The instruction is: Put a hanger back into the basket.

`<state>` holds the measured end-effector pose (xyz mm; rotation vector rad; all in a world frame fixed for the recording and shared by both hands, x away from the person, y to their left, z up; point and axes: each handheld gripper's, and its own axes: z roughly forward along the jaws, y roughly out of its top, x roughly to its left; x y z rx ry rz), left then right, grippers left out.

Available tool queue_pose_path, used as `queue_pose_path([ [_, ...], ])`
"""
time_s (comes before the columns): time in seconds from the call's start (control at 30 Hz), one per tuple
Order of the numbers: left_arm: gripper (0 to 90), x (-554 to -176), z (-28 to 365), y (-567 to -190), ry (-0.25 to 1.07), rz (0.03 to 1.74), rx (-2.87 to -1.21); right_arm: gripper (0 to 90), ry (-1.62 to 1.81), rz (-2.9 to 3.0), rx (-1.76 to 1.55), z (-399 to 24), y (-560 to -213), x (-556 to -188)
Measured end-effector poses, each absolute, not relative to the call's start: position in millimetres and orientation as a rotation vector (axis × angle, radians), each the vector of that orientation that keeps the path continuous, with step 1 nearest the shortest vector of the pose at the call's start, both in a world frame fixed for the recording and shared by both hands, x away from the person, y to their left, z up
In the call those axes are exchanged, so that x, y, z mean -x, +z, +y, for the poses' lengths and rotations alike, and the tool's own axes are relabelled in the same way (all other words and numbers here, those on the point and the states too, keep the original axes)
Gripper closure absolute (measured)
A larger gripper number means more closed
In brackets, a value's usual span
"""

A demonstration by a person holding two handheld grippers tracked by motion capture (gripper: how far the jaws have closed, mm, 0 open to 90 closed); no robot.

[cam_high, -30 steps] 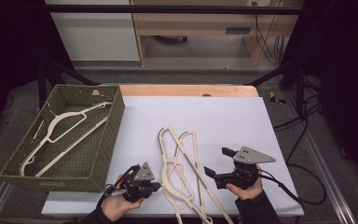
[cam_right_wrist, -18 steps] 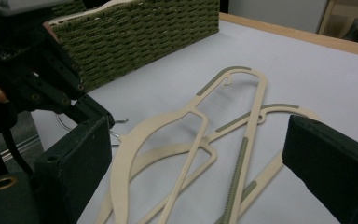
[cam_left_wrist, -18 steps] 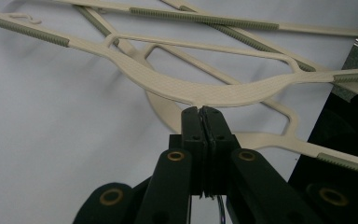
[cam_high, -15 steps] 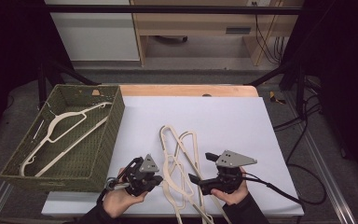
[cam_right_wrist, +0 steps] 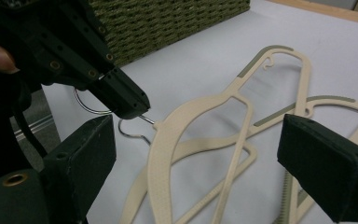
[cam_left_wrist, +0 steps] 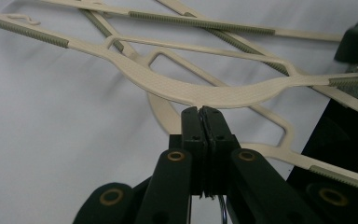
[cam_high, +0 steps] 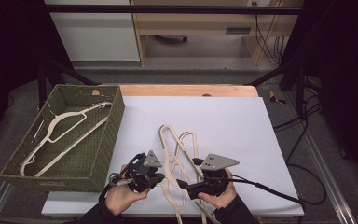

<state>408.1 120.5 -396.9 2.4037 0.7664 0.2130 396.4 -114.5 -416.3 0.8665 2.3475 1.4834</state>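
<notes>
Your green woven basket (cam_high: 93,154) sits on the left of the desk (cam_high: 242,121), just beside your left hand (cam_high: 121,196), and one cream hanger (cam_high: 60,133) already lies inside it. On the white sheet between your hands lie the other cream hangers (cam_high: 179,149), overlapping each other with their arms crossed, so none lies free of the rest. Black cables (cam_high: 303,126) hang off the right edge, well apart from the work.

Your left gripper (cam_left_wrist: 204,114) is clenched on the thin wire hook (cam_right_wrist: 133,128) of the top hanger (cam_left_wrist: 182,86), right where it meets the cream neck; the jaws point toward the middle of the desk, your hand low near the front edge. Your right gripper (cam_right_wrist: 196,158) is released, its jaws standing wide on either side of the hangers without pressing on them, though they have just been closing a little. It points leftward at your left gripper, close to it.
</notes>
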Motion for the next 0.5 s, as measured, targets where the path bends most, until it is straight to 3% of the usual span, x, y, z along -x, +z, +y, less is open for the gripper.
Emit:
queue_pose_path([
  [0.5,88.3,-411,117,-390,0.201,0.786,-2.405,20.5,1.392,2.444,-0.826,-95,-431,-396],
])
